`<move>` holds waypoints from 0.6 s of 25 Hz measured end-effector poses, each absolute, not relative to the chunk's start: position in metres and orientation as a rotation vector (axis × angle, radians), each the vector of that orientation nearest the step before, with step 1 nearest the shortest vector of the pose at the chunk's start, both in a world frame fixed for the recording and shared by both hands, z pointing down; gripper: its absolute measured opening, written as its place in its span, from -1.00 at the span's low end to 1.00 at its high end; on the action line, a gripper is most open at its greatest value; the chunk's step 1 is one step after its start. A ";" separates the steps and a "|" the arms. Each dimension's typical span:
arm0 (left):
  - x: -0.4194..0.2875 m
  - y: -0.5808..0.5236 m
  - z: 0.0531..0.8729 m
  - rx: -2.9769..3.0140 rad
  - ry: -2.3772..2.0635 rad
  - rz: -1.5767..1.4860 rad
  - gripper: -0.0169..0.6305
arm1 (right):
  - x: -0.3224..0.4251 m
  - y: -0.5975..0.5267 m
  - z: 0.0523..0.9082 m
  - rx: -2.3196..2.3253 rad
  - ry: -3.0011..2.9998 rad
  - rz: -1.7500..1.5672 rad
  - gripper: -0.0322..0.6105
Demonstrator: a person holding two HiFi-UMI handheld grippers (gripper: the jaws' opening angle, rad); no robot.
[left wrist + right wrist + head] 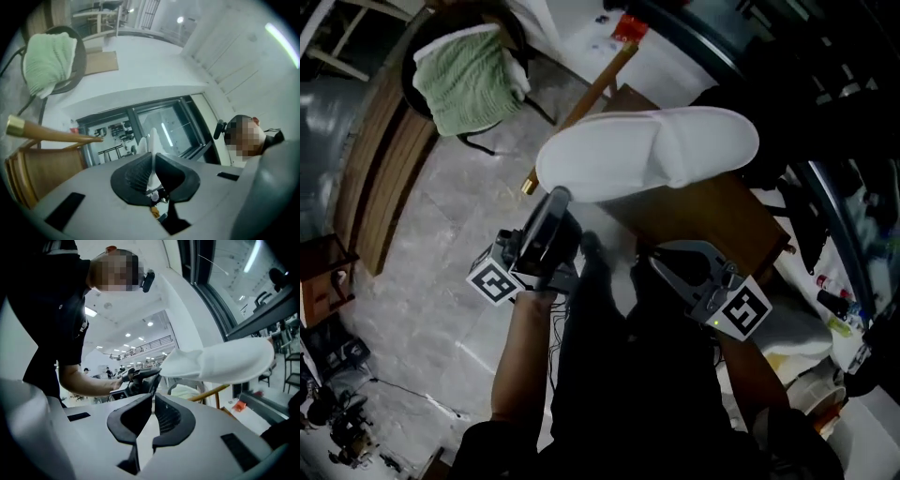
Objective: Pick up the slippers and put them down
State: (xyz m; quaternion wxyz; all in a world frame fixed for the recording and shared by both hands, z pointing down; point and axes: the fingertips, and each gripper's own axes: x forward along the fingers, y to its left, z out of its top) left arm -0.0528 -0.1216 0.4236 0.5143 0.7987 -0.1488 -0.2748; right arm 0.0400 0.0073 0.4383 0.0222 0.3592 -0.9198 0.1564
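Grey stone floor point(441, 244) underfoot, with dark trouser legs close by. Just ahead, right gripper point(656, 264) with jaws pressed together and nothing between them. Beside it, left gripper point(555, 199) clamped on the thin heel edge of a white slipper point(647, 150). Slipper held up in the air, toe end off to the right. Only one slipper in sight. Past it, a brown wooden table point(712, 220). Farther off, a green towel point(469, 80) draped over a dark chair.

Looks very light and soft, like cloth over foam. Probably bends easily, so likely to droop or swing when held by one end. Not slippery, and not easy to break. Best pinched at the heel rim or along the flat sole edge, not on the puffy top. No need for a hard squeeze.
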 end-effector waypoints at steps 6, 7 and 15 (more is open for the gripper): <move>-0.061 -0.138 0.289 2.196 -0.351 -0.733 -0.84 | 0.059 -0.014 0.329 1.207 -2.975 0.213 -0.80; -0.063 -0.134 0.269 2.230 -0.354 -0.738 -0.84 | 0.062 -0.013 0.311 1.220 -2.988 0.153 -0.80; -0.067 -0.115 0.176 2.614 -0.464 -0.649 -0.85 | 0.054 -0.040 0.204 1.220 -3.006 -0.200 -0.80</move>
